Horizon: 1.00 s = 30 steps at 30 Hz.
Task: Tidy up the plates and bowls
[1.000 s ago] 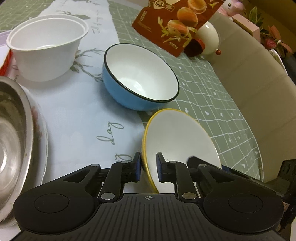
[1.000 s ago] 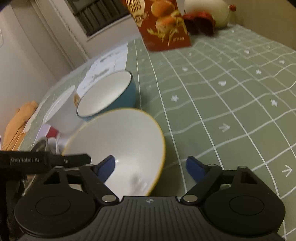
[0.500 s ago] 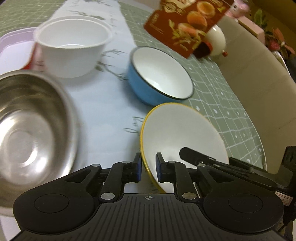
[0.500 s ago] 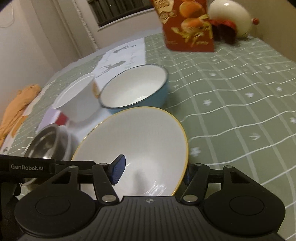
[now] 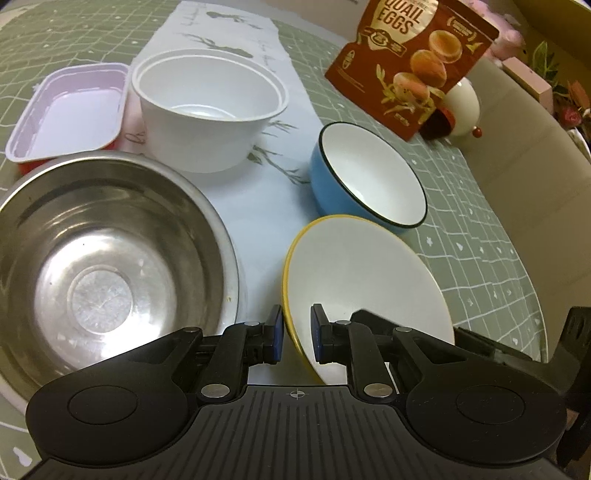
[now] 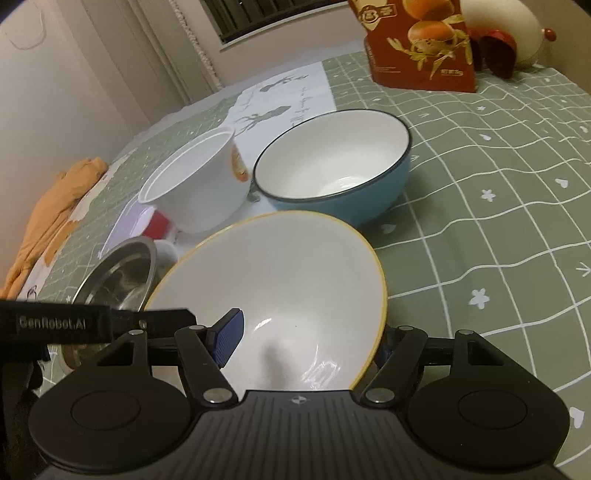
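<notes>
- Left gripper [image 5: 294,339] pinches the yellow-rimmed bowl's [image 5: 365,280] rim; right gripper [image 6: 306,339] is opening around it.
- Steel bowl [image 5: 92,258], blue bowl [image 5: 365,184] and white bowl [image 5: 207,110] sit unstacked mid-table.

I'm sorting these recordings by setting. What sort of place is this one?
Most likely a dining table in a home, not a lab or shop. It has a green checked tablecloth, household bowls such as the blue bowl and steel bowl, and a quail eggs snack bag standing by a curtained window.
</notes>
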Motion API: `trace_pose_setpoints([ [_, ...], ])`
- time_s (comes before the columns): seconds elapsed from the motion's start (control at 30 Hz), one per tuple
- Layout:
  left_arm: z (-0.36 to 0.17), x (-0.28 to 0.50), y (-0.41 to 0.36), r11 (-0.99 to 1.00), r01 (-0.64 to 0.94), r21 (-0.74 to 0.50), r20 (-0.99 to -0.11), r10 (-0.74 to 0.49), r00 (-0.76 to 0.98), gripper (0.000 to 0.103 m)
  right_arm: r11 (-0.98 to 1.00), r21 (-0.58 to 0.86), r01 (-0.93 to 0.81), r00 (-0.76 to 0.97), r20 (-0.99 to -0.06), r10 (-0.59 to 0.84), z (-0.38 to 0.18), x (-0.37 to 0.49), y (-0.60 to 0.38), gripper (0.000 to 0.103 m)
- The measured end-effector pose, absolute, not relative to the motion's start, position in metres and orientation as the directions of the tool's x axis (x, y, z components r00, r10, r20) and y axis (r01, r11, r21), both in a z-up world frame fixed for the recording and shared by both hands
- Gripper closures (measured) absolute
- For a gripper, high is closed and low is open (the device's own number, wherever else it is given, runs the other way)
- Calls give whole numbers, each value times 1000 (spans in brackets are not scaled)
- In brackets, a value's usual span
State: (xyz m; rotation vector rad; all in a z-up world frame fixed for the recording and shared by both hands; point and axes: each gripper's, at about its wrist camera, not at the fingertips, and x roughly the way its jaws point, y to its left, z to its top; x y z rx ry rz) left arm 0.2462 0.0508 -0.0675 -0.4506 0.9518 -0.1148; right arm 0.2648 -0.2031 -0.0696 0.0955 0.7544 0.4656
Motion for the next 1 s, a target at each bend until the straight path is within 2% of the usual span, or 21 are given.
trace_pose_setpoints([
  [0.27,-47,239,60,907,-84,-414,-711,-264,651,86,909,181,-375,668,-627,401,-60,249,-203,33],
  [0.47,-46,241,59,919,-60,-390,-725,-267,635,86,938,105,-329,713,-624,320,-47,241,-203,33],
  [0.57,-49,242,58,922,-41,-386,-718,-272,641,86,951,90,-296,717,-637,283,-46,236,-202,26],
  [0.67,-50,244,61,914,-35,-403,-712,-290,639,86,963,55,-263,735,-635,237,-47,228,-197,25],
  [0.9,-29,243,75,907,-29,-421,-666,-287,688,86,974,72,-213,730,-651,208,-40,225,-202,23],
  [1.0,-14,250,77,904,-5,-427,-648,-302,700,86,975,58,-213,752,-628,202,-30,224,-202,24],
])
